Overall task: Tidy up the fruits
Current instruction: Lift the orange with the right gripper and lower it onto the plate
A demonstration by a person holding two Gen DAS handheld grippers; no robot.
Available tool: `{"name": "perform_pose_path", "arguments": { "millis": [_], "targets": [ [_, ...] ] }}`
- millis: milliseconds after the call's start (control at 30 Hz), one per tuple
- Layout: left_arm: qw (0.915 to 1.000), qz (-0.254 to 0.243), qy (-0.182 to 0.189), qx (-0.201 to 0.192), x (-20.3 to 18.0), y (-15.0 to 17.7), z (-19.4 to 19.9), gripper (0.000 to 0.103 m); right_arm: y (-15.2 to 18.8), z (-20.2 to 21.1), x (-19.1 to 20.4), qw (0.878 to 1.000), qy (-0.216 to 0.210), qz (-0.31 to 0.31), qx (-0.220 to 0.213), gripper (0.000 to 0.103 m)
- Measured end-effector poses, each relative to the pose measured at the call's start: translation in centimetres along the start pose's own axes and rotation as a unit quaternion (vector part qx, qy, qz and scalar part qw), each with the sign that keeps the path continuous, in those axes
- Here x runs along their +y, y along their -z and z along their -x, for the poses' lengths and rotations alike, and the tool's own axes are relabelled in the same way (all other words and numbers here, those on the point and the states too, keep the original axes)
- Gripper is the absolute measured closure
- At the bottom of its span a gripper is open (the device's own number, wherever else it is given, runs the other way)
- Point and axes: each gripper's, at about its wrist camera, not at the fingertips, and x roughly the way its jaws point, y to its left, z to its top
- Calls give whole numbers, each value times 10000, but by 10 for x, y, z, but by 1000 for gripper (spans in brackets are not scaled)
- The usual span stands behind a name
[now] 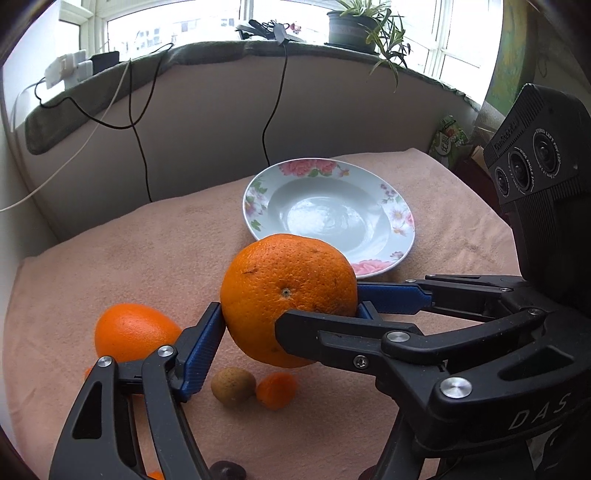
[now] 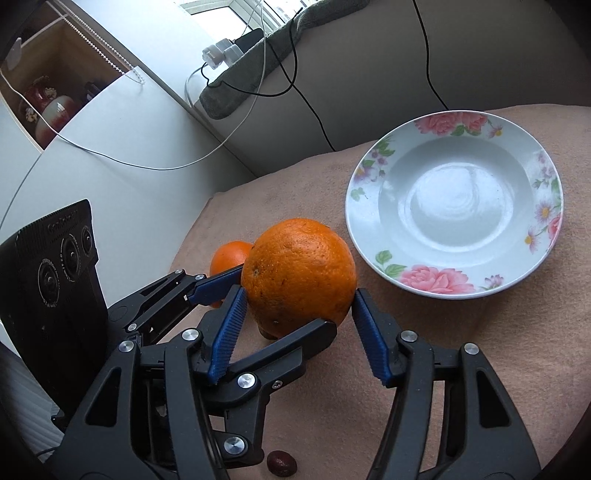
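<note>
Left tongs (image 1: 290,314) and right tongs (image 2: 299,295) both close on one big orange (image 1: 288,299), their blue pads (image 2: 369,332) pressed to its sides at approx. right angles to each other. Which pair bears the weight can't be told.

The orange sits above a peach cloth (image 1: 147,258), just short of the near rim of a flowered plate (image 2: 436,278). From the left wrist view the fruit overlaps that rim. From the right wrist view a strip of cloth shows between them.

The orange is nearly round, so no long axis stands out. Its dimpled end faces the left wrist camera.

Below and behind it the ground is crowded. A second orange (image 1: 133,332) rests on the cloth to the left. A small brown fruit (image 1: 233,386) and a small orange-coloured one (image 1: 277,395) lie side by side under the held orange (touching or not, hard to say). A dark fruit (image 2: 281,463) lies near the right tongs' base.

Bare cloth runs in front of the plate and to its right. The cloth's left edge falls away near the second orange, w/ a pale wall beyond. A grey upright panel stands close behind the plate, black cables (image 1: 275,99) hanging down it. A potted plant (image 1: 354,26) sits on the sill above.
</note>
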Motion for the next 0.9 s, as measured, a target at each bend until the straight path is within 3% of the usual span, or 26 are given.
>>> {"name": "perform_pose_path", "arguments": {
  "millis": [533, 800, 900],
  "targets": [
    [9993, -68, 346, -87, -31, -27, -21, 30, -10, 31, -41, 9989, 280, -284, -261, 41],
    [9993, -28, 355, -71, -32, -30, -23, 30, -13, 30, -43, 9985, 273, -413, -250, 40],
    [9994, -41, 332, -53, -33, -30, -24, 30, -13, 35, -39, 9976, 460, -287, -422, 40]
  ]
}}
